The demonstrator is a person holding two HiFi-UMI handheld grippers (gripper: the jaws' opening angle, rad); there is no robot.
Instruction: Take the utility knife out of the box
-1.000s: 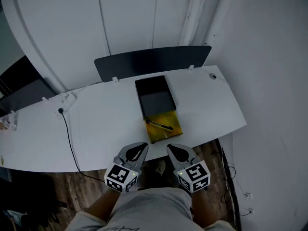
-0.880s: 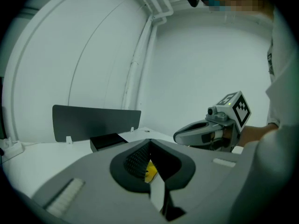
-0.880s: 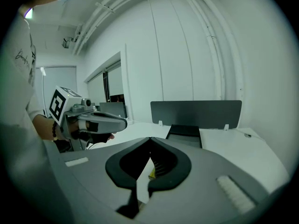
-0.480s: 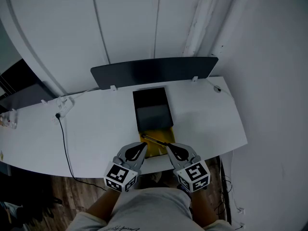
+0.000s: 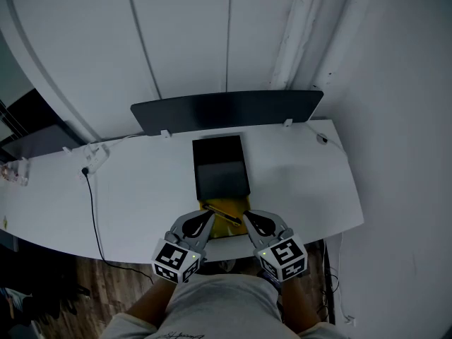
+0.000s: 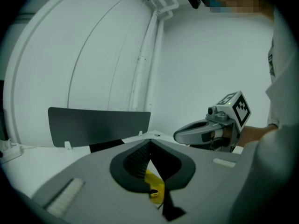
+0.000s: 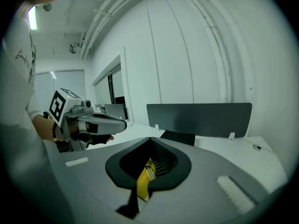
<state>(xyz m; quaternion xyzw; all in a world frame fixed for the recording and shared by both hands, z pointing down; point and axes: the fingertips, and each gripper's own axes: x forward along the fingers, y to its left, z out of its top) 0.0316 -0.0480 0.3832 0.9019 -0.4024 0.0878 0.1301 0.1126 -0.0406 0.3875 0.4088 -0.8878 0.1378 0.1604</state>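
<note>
Over the last second, the left gripper [image 5: 207,217] and right gripper [image 5: 250,219] have advanced from above the floor to over the near edge of the desk [image 5: 141,189]. Their tips now flank and partly cover the yellow tray [image 5: 224,208], which was previously fully exposed ahead of them.

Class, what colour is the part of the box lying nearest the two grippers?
The box tray is yellow, which shows best in the head view.

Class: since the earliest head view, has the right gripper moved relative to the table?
Yes. The right gripper has advanced from short of the table's near edge to beside the yellow tray on it.
</note>
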